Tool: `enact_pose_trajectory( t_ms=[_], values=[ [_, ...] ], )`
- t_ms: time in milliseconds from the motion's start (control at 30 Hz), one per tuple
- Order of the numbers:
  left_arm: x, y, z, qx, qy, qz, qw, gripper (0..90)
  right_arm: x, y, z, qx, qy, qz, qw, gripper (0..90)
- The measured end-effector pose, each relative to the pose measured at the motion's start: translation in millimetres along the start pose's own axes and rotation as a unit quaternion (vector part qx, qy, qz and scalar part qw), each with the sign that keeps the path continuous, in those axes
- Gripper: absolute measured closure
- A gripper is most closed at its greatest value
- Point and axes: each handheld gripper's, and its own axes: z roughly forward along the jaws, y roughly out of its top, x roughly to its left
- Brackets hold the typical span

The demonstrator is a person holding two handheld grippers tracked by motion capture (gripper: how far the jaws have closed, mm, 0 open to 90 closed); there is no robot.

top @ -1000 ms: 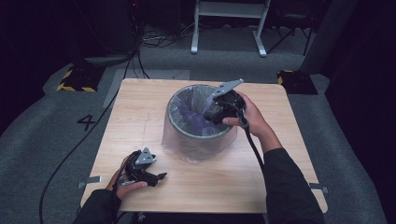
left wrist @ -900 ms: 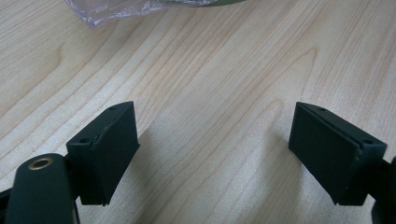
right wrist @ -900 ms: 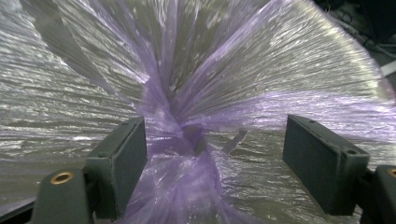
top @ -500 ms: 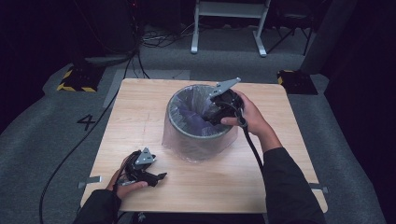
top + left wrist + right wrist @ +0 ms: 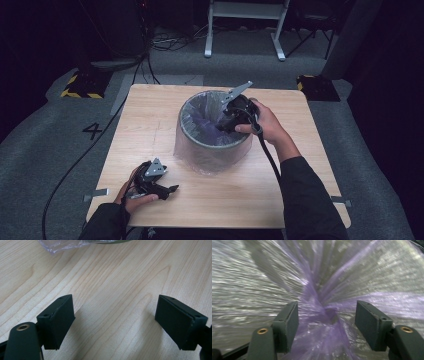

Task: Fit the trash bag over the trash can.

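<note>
Resting at left: left gripper [image 5: 159,186] lies on the worktop [image 5: 150,125], jaws wide apart with bare wood between them.
Centre: bin [image 5: 212,145] stands on the worktop, lined with a clear purple-tinted bag [image 5: 322,315].
Right: right gripper [image 5: 226,125] reaches down into the bin; its jaws have just been closing, a gathered twist of the bag between them, pads not yet pressing it.

Dark room, grey carpet [image 5: 60,150], wooden table [image 5: 150,120].
</note>
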Motion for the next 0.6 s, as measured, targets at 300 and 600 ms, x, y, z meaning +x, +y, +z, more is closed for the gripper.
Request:
enact_pose_trajectory(
  t_ms=[300,600],
  values=[
    [0.0,0.0,0.0,0.0,0.0,0.0,1.0,15.4,-1.1,-0.6,3.5,0.044,-0.013,0.004,0.9989,28.8],
    [0.0,0.0,0.0,0.0,0.0,0.0,1.0,15.4,3.7,1.5,9.3,0.079,-0.024,-0.008,0.9965,24.5]
  ],
)
